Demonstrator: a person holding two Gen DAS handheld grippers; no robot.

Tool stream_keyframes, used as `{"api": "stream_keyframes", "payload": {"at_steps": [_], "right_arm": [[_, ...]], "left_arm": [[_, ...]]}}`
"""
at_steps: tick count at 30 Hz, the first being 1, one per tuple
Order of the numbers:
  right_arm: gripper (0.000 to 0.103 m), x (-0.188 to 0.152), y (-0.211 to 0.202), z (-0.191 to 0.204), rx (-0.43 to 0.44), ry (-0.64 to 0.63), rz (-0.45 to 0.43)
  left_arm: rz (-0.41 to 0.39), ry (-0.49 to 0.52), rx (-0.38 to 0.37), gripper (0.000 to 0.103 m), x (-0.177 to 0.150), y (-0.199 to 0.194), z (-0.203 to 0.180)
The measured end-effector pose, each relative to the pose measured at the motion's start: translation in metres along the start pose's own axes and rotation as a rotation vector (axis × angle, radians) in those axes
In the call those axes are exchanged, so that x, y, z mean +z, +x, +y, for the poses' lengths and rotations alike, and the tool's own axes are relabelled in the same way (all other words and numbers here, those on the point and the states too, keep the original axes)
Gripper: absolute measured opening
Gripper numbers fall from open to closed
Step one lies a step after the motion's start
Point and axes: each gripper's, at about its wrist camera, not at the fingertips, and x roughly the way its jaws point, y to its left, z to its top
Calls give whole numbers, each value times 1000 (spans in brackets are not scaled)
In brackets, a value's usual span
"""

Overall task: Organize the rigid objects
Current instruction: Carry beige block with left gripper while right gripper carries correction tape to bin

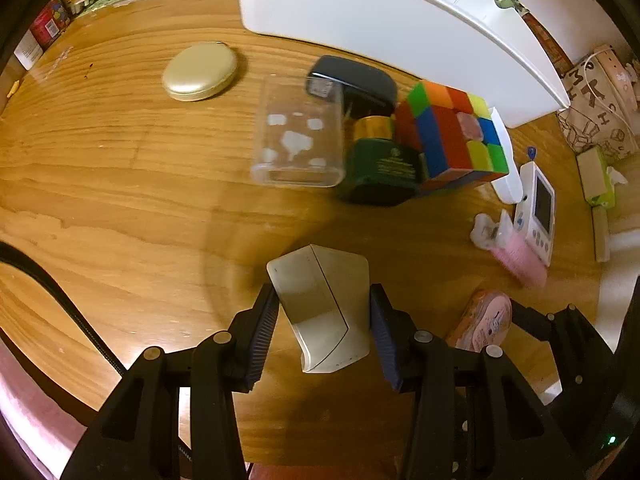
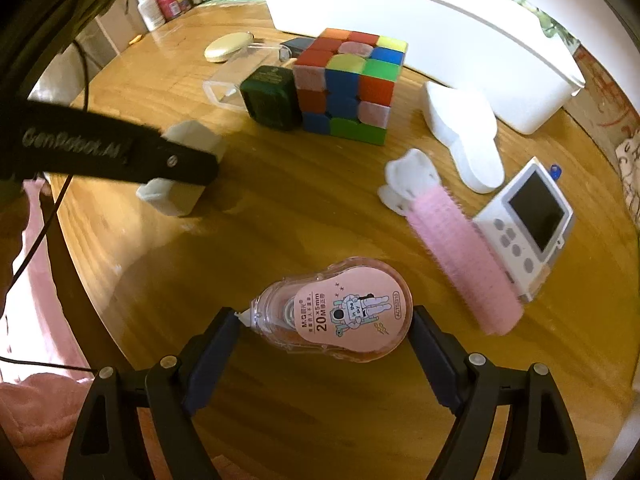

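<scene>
Left wrist view: your left gripper is clamped on a white angular block, both pads pressing its sides, its long axis running away from you over the wooden table. Beyond it, left to right, lie a gold oval case, a clear plastic box, a dark green bottle and a colour cube, all before a white bin. Right wrist view: your right gripper stands wide, its jaws flanking a pink correction tape that lies flat, its tip pointing left at the left pad; grip uncertain. Right of it sit a pink hair roller and a white handheld device
</scene>
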Motion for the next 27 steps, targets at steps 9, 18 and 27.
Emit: {"api": "stream_keyframes", "payload": {"at_steps": [9, 18, 27], "right_arm": [[85, 21, 3, 40, -3, 68, -36], [85, 29, 8, 91, -3, 86, -90], [85, 42, -6, 118, -1, 70, -183]], "left_arm": [[14, 61, -7, 49, -4, -22, 47], [-2, 119, 5, 49, 10, -44, 88], [-60, 160, 28, 49, 23, -70, 116]]}}
